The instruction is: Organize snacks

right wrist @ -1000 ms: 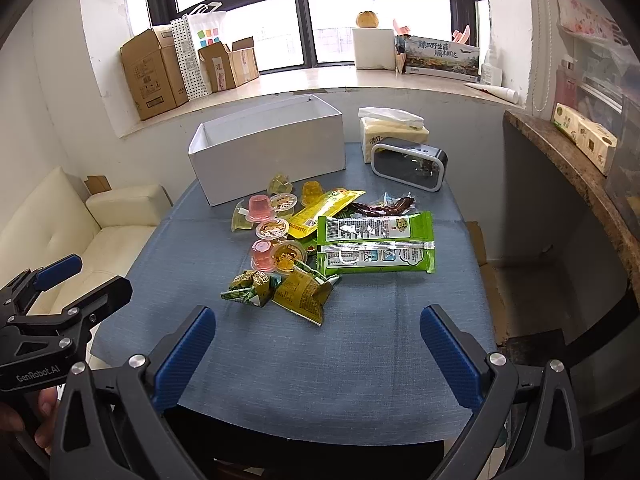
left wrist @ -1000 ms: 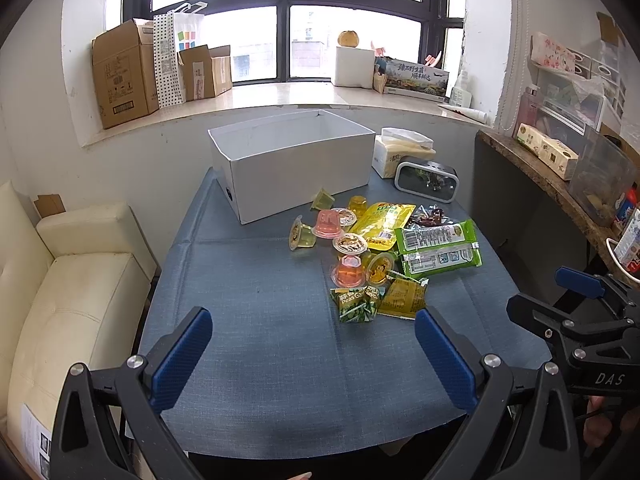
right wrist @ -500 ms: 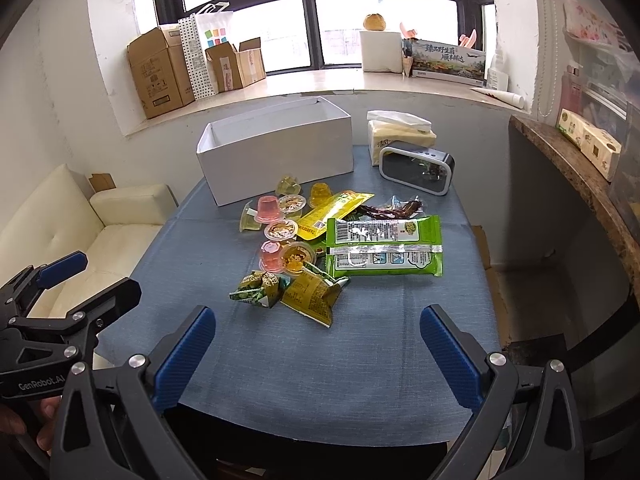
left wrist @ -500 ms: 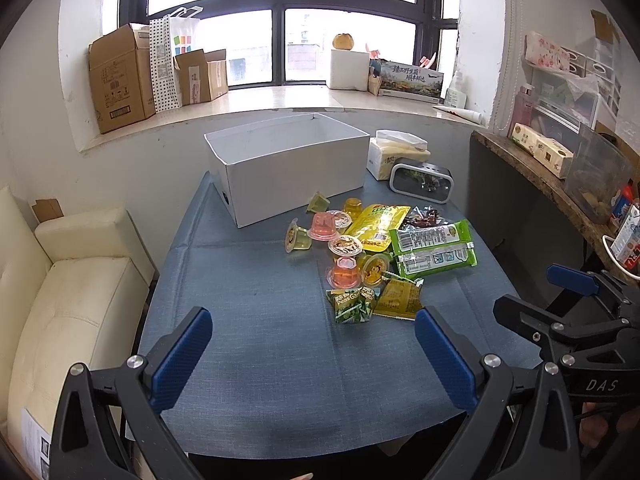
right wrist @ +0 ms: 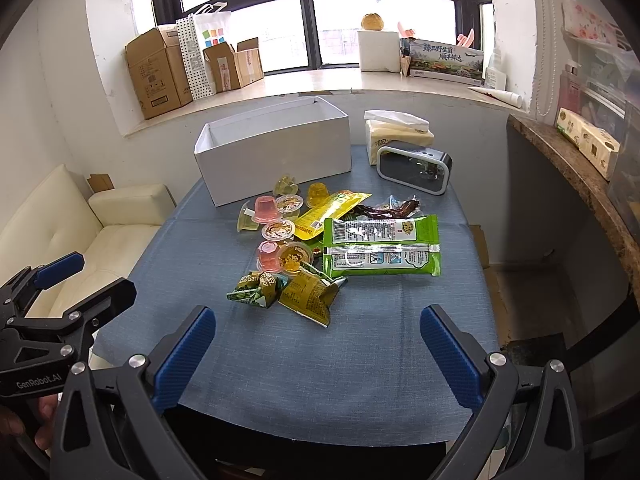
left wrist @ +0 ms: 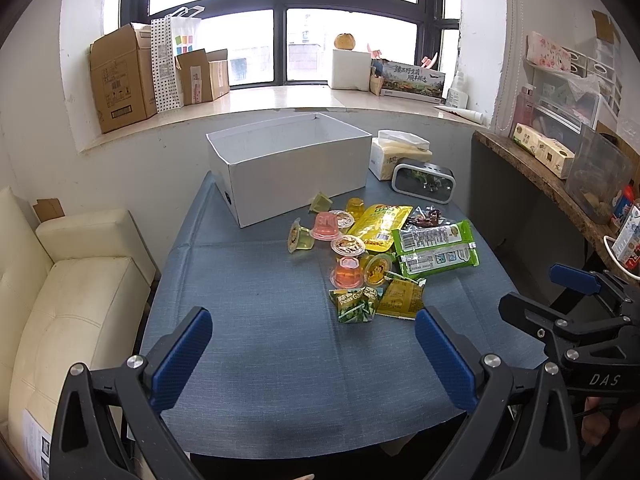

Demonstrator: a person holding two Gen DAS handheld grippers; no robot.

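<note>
A pile of snacks lies mid-table: a large green packet (left wrist: pixel 435 247) (right wrist: pixel 381 245), a yellow packet (left wrist: pixel 380 222) (right wrist: pixel 329 215), several jelly cups (left wrist: pixel 347 273) (right wrist: pixel 269 208), a small green pea packet (left wrist: pixel 354 305) (right wrist: pixel 254 290) and an olive packet (left wrist: pixel 401 299) (right wrist: pixel 310 297). An open white box (left wrist: pixel 296 170) (right wrist: pixel 276 152) stands behind them. My left gripper (left wrist: pixel 314 350) is open and empty above the near table edge. My right gripper (right wrist: pixel 318 350) is open and empty, short of the pile.
A tissue box (left wrist: pixel 396 152) and a dark clock speaker (left wrist: pixel 423 182) stand at the table's back right. A cream sofa (left wrist: pixel 68 280) is left of the blue tablecloth (left wrist: pixel 260 320). A wooden shelf (left wrist: pixel 560 184) with boxes runs along the right. Cardboard boxes (left wrist: pixel 120 80) sit on the windowsill.
Both grippers have drawn slightly back and up from the table; the snacks look a little smaller. Both stay open. Nothing on the table has moved.
</note>
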